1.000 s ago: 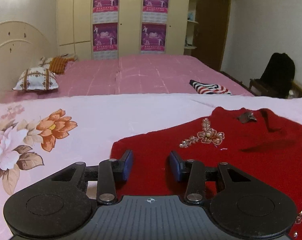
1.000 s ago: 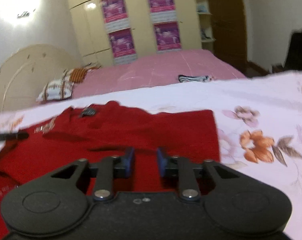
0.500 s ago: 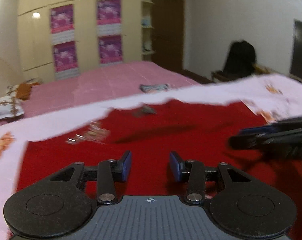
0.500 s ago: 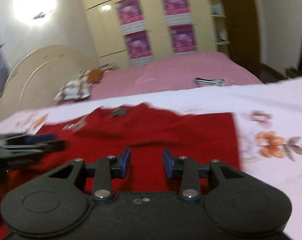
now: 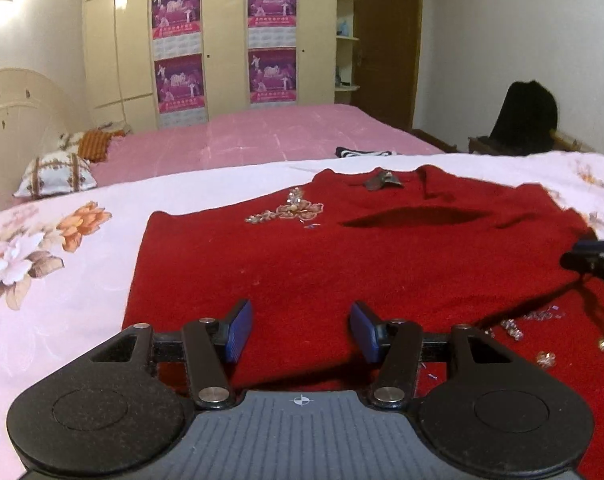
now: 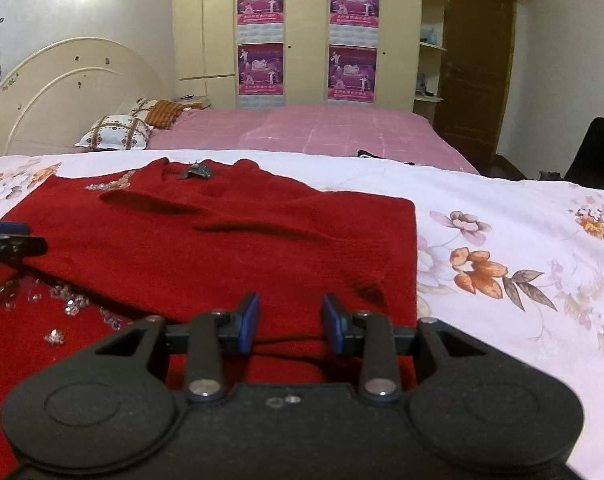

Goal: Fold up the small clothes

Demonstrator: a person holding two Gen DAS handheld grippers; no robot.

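Red sweater [image 5: 341, 264] is seen spread flat on the floral bedspread [image 5: 62, 280]. Left hand-held gripper [image 5: 300, 332] is now swung back leftward; right hand-held gripper [image 6: 290, 324] steadied. Both are held spread, empty.

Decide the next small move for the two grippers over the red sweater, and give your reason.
Probably lower both to the near hem and pinch it. The left gripper and right gripper hover open and empty over the red sweater, which lies partly folded on the floral sheet.

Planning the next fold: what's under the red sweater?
The red sweater lies on the floral sheet, which shows all around it. Anything beneath the fabric itself is covered.
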